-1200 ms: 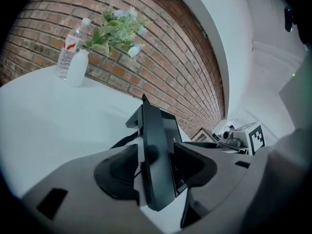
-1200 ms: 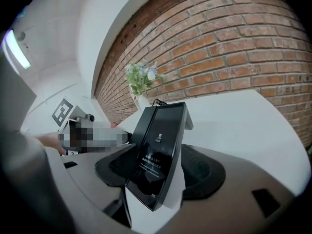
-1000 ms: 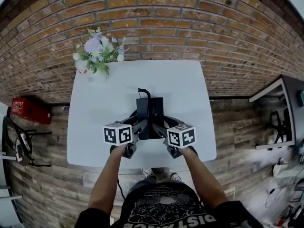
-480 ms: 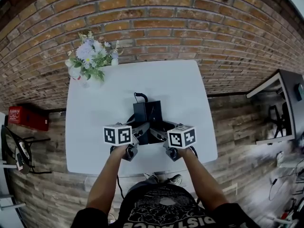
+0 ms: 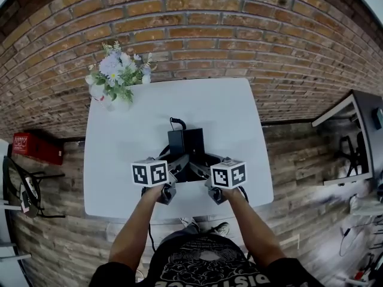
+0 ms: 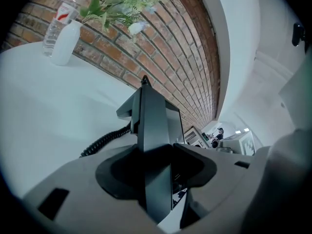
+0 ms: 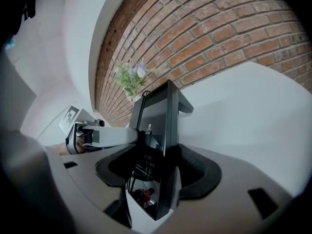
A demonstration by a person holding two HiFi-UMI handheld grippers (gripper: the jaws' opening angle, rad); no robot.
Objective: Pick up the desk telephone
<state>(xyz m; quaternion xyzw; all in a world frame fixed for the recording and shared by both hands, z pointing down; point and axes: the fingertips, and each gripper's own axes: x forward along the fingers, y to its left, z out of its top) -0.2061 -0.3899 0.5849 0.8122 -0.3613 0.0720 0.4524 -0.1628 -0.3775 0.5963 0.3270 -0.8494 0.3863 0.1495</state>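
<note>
The black desk telephone (image 5: 185,147) is at the middle of the white table (image 5: 119,136), its coiled cord (image 6: 104,141) trailing off to the left. My left gripper (image 5: 175,166) is shut on the phone's left edge, and that edge (image 6: 153,116) runs straight between the jaws in the left gripper view. My right gripper (image 5: 202,166) is shut on the right edge, where the glossy phone face (image 7: 158,116) stands between its pads. The left gripper (image 7: 92,135) also shows across the phone in the right gripper view. Whether the phone's base touches the table is hidden.
A vase of flowers (image 5: 114,76) and a clear water bottle (image 6: 58,16) stand at the table's far left corner against the brick wall (image 5: 203,34). A red box (image 5: 36,143) lies on the floor at left. A dark desk (image 5: 353,136) stands at right.
The head view has shifted slightly. Both grippers stay clamped on the phone's two sides, almost where they were.
</note>
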